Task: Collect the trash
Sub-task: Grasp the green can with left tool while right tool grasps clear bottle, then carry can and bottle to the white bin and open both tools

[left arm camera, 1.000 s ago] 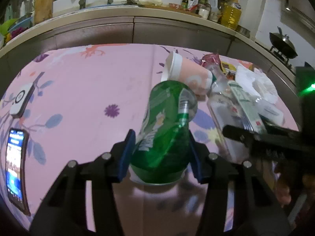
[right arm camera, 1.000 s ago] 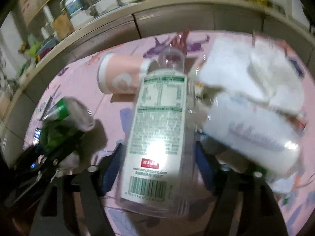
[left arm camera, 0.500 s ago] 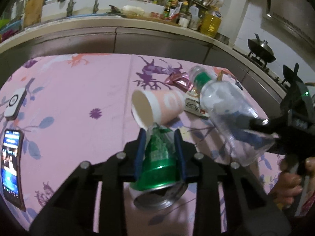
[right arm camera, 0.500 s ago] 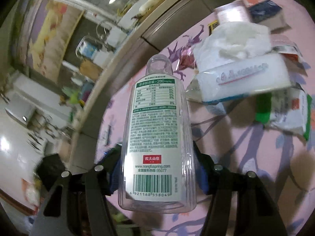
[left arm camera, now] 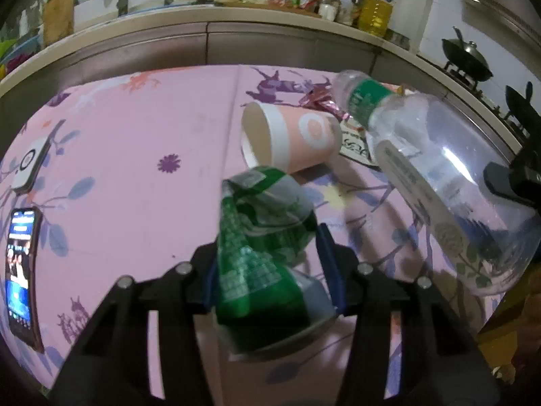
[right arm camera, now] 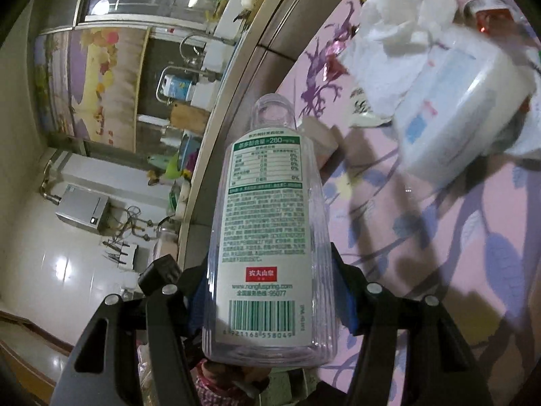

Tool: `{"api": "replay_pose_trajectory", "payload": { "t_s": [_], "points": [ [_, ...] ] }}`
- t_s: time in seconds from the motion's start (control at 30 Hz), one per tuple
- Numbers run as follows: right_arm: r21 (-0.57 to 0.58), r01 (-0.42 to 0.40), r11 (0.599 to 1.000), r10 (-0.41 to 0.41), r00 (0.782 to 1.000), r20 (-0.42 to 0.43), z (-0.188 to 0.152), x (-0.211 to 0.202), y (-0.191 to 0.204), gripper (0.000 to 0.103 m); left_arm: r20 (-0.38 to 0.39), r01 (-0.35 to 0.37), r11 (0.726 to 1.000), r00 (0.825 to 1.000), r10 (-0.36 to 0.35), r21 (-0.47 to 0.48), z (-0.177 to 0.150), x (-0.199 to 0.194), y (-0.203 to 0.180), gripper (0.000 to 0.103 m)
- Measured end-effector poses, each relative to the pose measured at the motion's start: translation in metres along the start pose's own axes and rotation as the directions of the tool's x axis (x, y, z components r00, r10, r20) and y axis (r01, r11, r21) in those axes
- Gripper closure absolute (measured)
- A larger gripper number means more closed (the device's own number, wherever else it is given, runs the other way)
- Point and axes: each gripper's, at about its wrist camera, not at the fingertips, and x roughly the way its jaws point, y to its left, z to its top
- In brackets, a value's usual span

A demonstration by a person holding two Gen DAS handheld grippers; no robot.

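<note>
My left gripper [left arm camera: 270, 264] is shut on a crushed green can [left arm camera: 263, 250], held above the pink tablecloth [left arm camera: 135, 155]. My right gripper [right arm camera: 270, 291] is shut on a clear plastic bottle [right arm camera: 267, 230] with a white and green label, lifted and tilted; the bottle also shows in the left wrist view [left arm camera: 436, 182] at the right. A pink paper cup [left arm camera: 290, 142] lies on its side beyond the can. A shiny pink wrapper [left arm camera: 321, 101] lies behind the cup.
A phone [left arm camera: 20, 270] and a white remote [left arm camera: 28, 164] lie at the table's left edge. Crumpled white tissue [right arm camera: 402, 23] and a white wipes pack [right arm camera: 463, 108] lie on the table. A kitchen counter [left arm camera: 236, 34] runs behind.
Both grippers have lifted their loads higher off the table. The can has twisted in the left gripper and looks crumpled. The bottle has swung closer to the left gripper and tilted further.
</note>
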Motion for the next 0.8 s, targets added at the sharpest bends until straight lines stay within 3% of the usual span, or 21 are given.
{"api": "replay_pose_trajectory", "payload": {
  "t_s": [0.2, 0.37, 0.5, 0.63, 0.73, 0.77, 0.8],
  "points": [
    [-0.026, -0.046, 0.999, 0.047, 0.999, 0.010, 0.001, -0.006, 0.010, 0.045, 0.037, 0.018, 1.000, 0.999, -0.018, -0.004, 0.006, -0.017, 0.002, 0.057],
    [-0.033, -0.087, 0.996, 0.089, 0.994, 0.055, 0.005, -0.027, 0.012, 0.045, 0.066, 0.109, 0.994, 0.992, -0.109, -0.008, 0.024, -0.034, -0.011, 0.057],
    [-0.051, -0.087, 0.995, 0.094, 0.983, 0.159, 0.009, -0.066, 0.006, 0.045, 0.075, 0.195, 0.977, 0.977, -0.202, 0.084, 0.053, -0.034, -0.060, 0.057],
    [-0.038, -0.032, 0.999, 0.043, 0.941, 0.336, 0.006, -0.137, -0.023, 0.045, 0.036, 0.291, 0.932, 0.951, -0.306, 0.217, 0.080, -0.016, -0.138, 0.058],
    [0.043, -0.005, 0.999, -0.015, 0.886, 0.463, -0.001, -0.198, -0.062, 0.045, -0.032, 0.368, 0.873, 0.925, -0.378, 0.321, 0.094, 0.005, -0.212, 0.058],
    [0.072, -0.006, 0.997, -0.030, 0.872, 0.488, -0.005, -0.211, -0.073, 0.045, -0.080, 0.413, 0.842, 0.907, -0.413, 0.347, 0.098, 0.016, -0.246, 0.058],
    [0.145, -0.010, 0.989, -0.070, 0.841, 0.537, -0.011, -0.239, -0.095, 0.045, -0.110, 0.440, 0.822, 0.895, -0.432, 0.361, 0.100, 0.022, -0.267, 0.058]
  ]
}}
